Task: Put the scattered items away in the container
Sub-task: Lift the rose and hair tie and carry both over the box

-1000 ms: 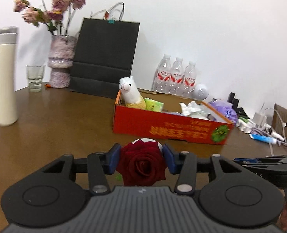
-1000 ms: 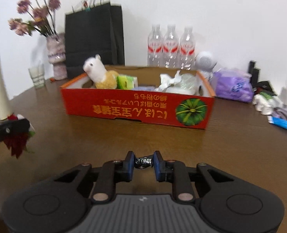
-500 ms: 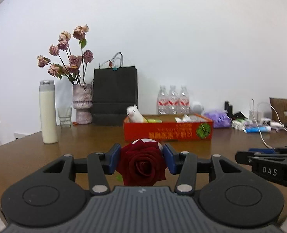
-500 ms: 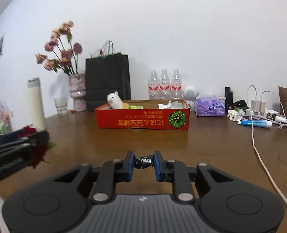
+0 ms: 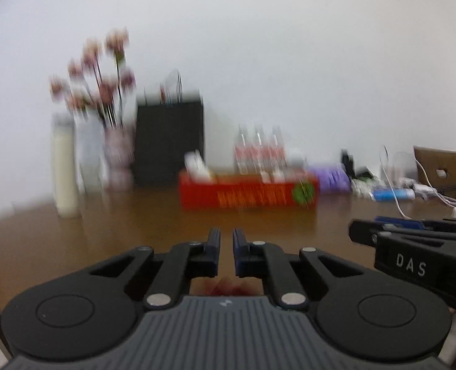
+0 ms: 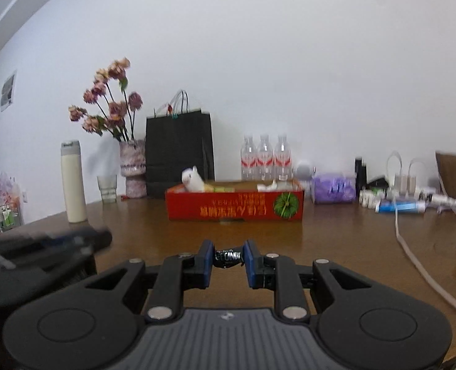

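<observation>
on my left wrist view the picture is blurred. my left gripper [image 5: 226, 240] has its blue pads nearly together, a thin slit between them and nothing in it; the jaws have just been closing. a dark red blur, which reads as the rose [image 5: 226, 289], shows low behind the pads, close against the gripper body; i cannot tell whether it rests on anything or touches the gripper.

on my right wrist view my right gripper [image 6: 228, 254] stands narrow, its pads pressed on a small black candy wrapper [image 6: 227, 257] with white lettering, held crosswise between them above the brown table [image 6: 336, 246].

the container, a red cardboard box [image 6: 234, 208] with a green pumpkin print on its front wall, sits well ahead of both grippers, toward the back of the table. inside it i see a white plush toy [image 6: 192, 179] at the left end and pale items further right that i cannot make out.

behind the box: a black paper bag [image 6: 178, 151], a vase of dried pink flowers [image 6: 132, 166], three water bottles [image 6: 265, 157]. a cream flask [image 6: 73, 182] and a drinking glass [image 6: 107, 187] stand to the left. a purple pack [image 6: 333, 188], small bottles and white cables lie to the right.

each gripper shows at the edge of the other's view, side by side and apart.
</observation>
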Demonstrator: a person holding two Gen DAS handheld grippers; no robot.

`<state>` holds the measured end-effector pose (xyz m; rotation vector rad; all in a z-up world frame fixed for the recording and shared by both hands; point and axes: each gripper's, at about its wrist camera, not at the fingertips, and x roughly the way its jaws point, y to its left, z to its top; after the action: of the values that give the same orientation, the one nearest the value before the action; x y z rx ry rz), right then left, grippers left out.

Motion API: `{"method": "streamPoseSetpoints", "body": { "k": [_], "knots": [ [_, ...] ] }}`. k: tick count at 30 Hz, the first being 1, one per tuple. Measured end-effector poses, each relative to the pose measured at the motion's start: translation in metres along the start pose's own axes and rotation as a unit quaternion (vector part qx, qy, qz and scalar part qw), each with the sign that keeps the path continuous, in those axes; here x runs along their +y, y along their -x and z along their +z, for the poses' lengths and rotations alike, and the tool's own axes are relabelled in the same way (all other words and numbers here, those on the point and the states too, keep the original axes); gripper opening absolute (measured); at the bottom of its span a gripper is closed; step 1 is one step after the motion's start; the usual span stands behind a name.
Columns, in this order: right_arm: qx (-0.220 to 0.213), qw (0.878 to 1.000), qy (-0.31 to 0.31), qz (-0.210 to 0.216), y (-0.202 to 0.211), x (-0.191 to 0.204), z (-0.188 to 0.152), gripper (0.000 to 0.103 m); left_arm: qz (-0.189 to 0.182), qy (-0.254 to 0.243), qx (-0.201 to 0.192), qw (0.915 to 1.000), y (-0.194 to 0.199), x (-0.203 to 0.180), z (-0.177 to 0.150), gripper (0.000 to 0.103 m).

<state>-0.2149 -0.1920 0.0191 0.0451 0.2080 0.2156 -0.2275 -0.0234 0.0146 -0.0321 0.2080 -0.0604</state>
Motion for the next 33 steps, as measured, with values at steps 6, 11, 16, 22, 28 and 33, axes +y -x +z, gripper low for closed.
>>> {"method": "streamPoseSetpoints", "body": {
  "k": [6,11,16,22,28,33],
  "knots": [
    [0.0,1.0,-0.01,-0.008,-0.004,-0.011,-0.004,0.021,-0.014,-0.047,0.025,0.9985,0.007,0.005,0.0,0.091],
    [0.015,1.0,-0.022,-0.012,-0.007,-0.017,-0.011,0.021,-0.036,-0.039,0.088,0.9947,-0.006,0.002,-0.007,0.09],
    [0.015,1.0,-0.02,-0.013,-0.007,-0.021,-0.012,0.02,-0.025,-0.025,0.135,0.9902,-0.018,0.006,-0.017,0.047],
    [0.018,1.0,-0.019,-0.01,-0.007,-0.019,-0.015,0.02,-0.022,-0.011,0.115,0.9931,-0.014,0.012,-0.014,0.04],
    [0.008,1.0,-0.016,-0.009,-0.008,-0.017,-0.005,0.02,0.002,-0.001,0.013,0.9999,-0.004,0.01,0.02,0.04],
    [-0.016,1.0,-0.009,-0.004,-0.025,-0.02,0.028,0.02,-0.003,0.012,-0.024,0.9996,-0.033,0.013,0.063,0.04]
  ]
}}
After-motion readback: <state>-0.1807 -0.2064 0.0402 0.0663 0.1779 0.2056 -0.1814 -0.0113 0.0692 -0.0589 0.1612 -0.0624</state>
